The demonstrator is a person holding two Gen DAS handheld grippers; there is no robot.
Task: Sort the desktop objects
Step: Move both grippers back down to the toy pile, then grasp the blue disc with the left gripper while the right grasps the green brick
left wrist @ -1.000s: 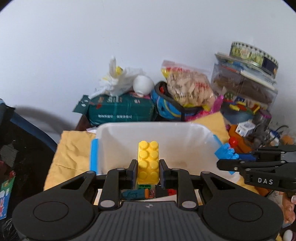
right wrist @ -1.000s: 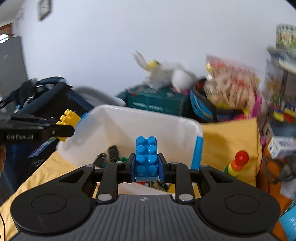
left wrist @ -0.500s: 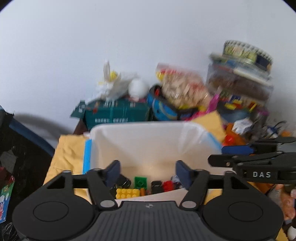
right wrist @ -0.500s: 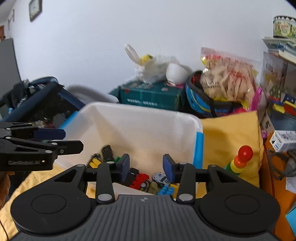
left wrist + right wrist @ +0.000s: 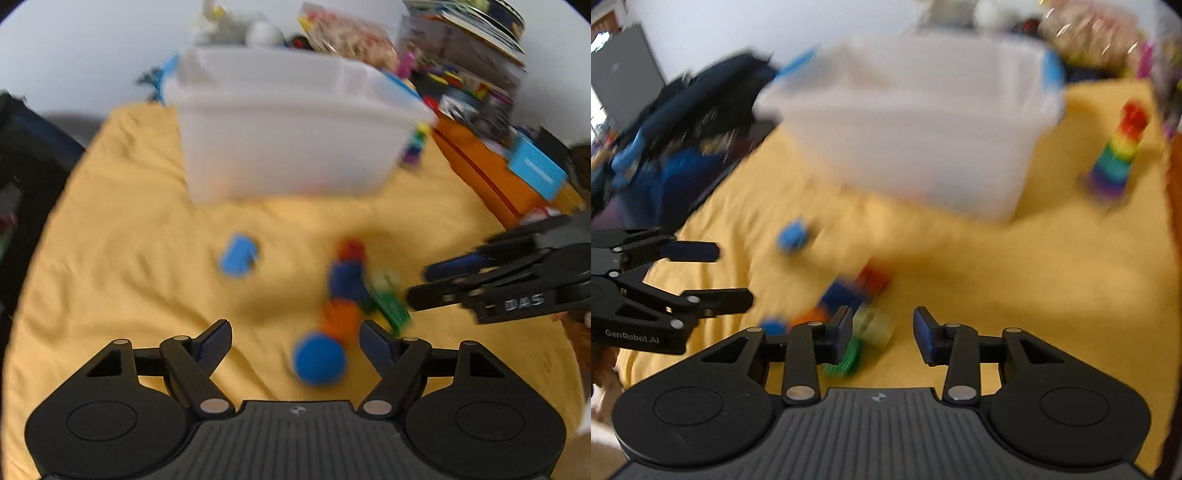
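Both pairs of fingers are empty. On my left gripper they have just been opening and stand wide apart; on my right gripper they have just been closing a little, with only a gap between them. The loose blocks lie on the yellow cloth in front of the white bin: a blue round piece just ahead of my left gripper, an orange block beside it, a light blue block farther off. They look like hard, light plastic, probably slick, so I'd pinch flat opposite sides. Everything is blurred.
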